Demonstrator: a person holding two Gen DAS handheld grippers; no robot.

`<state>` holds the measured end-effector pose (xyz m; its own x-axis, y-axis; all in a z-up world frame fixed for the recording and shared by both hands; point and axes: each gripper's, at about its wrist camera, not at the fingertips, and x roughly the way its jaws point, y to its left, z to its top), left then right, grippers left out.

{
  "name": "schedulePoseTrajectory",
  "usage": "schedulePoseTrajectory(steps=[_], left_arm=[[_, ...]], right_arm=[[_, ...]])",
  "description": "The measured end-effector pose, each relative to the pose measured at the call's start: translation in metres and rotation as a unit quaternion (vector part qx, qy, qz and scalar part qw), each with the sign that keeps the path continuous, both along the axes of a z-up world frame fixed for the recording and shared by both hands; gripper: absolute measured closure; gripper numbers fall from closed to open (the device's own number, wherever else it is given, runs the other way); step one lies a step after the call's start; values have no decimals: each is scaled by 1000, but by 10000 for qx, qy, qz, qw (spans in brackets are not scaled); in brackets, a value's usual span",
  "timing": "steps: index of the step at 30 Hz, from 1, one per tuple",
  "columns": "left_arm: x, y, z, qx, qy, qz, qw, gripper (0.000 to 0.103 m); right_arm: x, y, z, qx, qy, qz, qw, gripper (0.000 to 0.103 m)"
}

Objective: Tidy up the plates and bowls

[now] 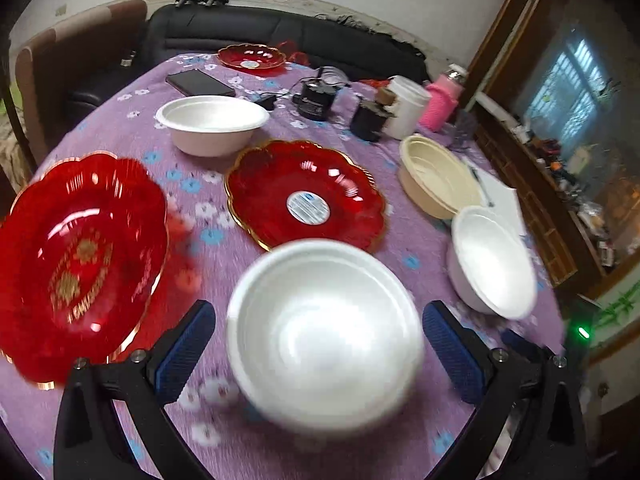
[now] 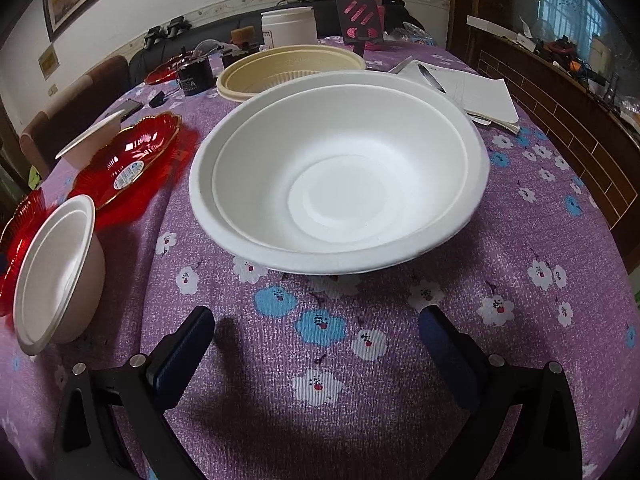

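Note:
In the left wrist view my left gripper (image 1: pixel 318 344) is open, its blue pads either side of a white bowl (image 1: pixel 324 336) on the purple cloth, not touching it. A red plate (image 1: pixel 76 256) lies at the left, another red plate (image 1: pixel 306 194) in the middle, a third (image 1: pixel 252 58) at the far edge. More white bowls sit behind (image 1: pixel 212 124) and at the right (image 1: pixel 494 260), next to a beige bowl (image 1: pixel 438 176). In the right wrist view my right gripper (image 2: pixel 316 344) is open and empty, just short of a large white bowl (image 2: pixel 340 172).
At the table's far side stand a phone (image 1: pixel 200 83), black cups (image 1: pixel 316 100), a white tub (image 1: pixel 406 106) and a pink bottle (image 1: pixel 440 104). Papers with a pen (image 2: pixel 464 88) lie at the right. A wooden cabinet (image 2: pixel 560 120) borders the table's right edge.

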<state>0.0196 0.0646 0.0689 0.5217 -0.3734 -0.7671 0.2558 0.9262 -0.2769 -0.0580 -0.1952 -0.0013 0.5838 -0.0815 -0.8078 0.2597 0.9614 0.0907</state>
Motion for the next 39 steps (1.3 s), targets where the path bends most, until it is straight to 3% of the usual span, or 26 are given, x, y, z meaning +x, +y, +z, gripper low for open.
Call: schedulePoseTrajectory(steps=[4,9,14,20,22,23,24,28,33,34,36,37,38,39], left_arm=[[7,-15,-14,351,239,-106,9990,0],[-22,-31,-11,241,161,-741,9968,0],[-45,-25,-9,136,189,-800,9965,0],[-79,27,17,-234,-140,-360,9990,0],[-86,53,25,-444,-221,-92,9987,0],[-90,69,28,-579,-251,95,9980,0],[-96,87,30,-764,-291,328,9961,0],[-105,123,30,-994,-389,1031,9889,0],[-106,130,31,-894,-378,1017,9901,0],[-107,132,31,-882,-387,1017,9901,0],[-107,139,32,-839,-385,1051,9902,0],[-106,145,31,-800,-392,1084,9901,0],[-106,152,32,-757,-429,1154,9895,0],[-108,160,33,-729,-457,1226,9887,0]], right_arm=[[-2,1,1,38,-48,37,10000,1],[-7,-7,3,358,-267,22,9990,1],[-8,-7,3,383,-289,41,9988,1],[-9,-8,3,418,-237,143,9987,1],[0,5,1,-133,218,413,9988,1],[0,10,4,-491,383,271,9977,7],[-6,13,11,-519,247,234,9981,11],[-16,38,43,5,-221,538,9983,14],[13,69,37,897,51,777,9929,14],[19,73,32,953,114,736,9927,17],[30,80,21,1047,291,673,9918,38],[30,80,18,1185,365,676,9900,65],[30,79,15,1365,408,695,9874,81],[27,77,14,1374,413,669,9874,83]])
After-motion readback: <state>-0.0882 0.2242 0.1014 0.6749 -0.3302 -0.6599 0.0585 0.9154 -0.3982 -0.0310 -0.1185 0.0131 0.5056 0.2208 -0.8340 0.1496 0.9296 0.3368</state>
